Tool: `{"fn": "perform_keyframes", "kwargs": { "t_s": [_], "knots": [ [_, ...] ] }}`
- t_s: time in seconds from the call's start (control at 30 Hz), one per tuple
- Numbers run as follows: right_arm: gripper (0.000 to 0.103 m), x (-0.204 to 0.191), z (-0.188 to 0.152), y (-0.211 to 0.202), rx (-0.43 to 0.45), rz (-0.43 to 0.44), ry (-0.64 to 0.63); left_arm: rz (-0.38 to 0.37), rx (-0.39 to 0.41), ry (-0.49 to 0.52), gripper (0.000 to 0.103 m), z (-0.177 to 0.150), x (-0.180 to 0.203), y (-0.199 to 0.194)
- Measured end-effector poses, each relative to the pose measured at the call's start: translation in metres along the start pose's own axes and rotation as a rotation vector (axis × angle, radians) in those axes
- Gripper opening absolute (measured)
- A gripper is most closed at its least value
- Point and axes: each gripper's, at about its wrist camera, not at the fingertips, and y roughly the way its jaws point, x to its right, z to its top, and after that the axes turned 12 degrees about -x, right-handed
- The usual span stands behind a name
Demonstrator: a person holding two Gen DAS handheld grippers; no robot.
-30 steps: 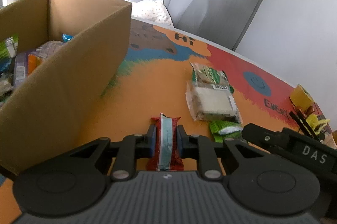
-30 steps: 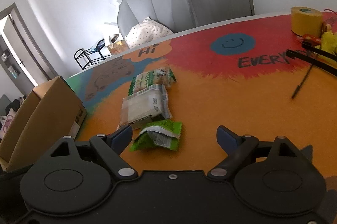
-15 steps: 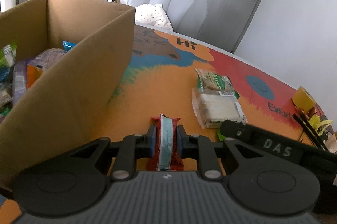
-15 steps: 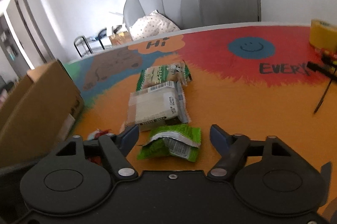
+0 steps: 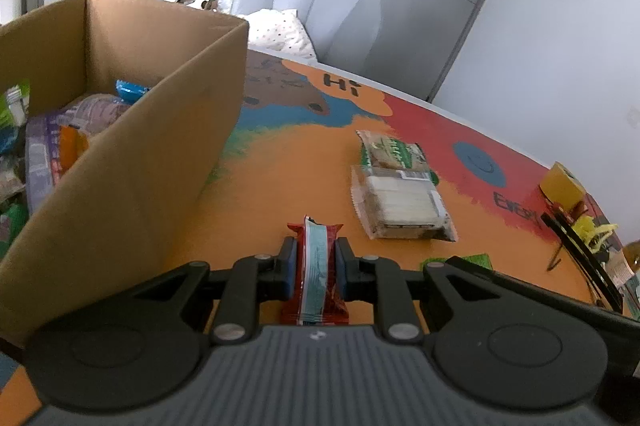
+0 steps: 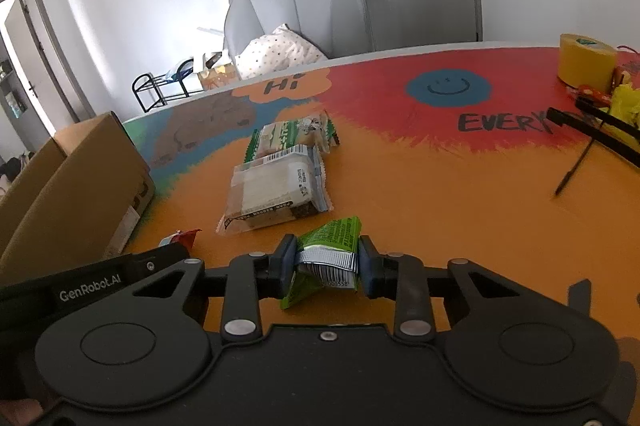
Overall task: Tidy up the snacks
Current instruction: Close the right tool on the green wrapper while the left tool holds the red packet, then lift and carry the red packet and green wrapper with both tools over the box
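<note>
**Both claws engaged on snacks**

We are observing the left claw (image 5: pixel 314 268) clamping a red snack bar (image 5: pixel 315 278) at lower centre, beside the cardboard box (image 5: pixel 132 161). The right claw (image 6: pixel 326 266) is closing, pads pressing a green packet (image 6: pixel 328 258) on the desk (image 6: pixel 440 193).

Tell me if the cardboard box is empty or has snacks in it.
It has snacks in it. Through the open top of the box, the left wrist view shows several wrapped packets piled inside.
</note>
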Motion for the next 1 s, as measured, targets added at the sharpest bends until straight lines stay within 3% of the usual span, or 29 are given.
{"fn": "perform_keyframes", "kwargs": {
  "t_s": [0.37, 1.0],
  "knots": [
    [0.03, -0.002, -0.008, -0.027, 0.07, 0.036, -0.002, -0.013, 0.035, 0.026, 0.019, -0.001, 0.006, -0.023],
    [0.03, -0.032, 0.008, -0.063, 0.183, 0.094, -0.051, -0.044, 0.153, 0.072, 0.019, 0.014, 0.007, -0.075]
  ]
}}
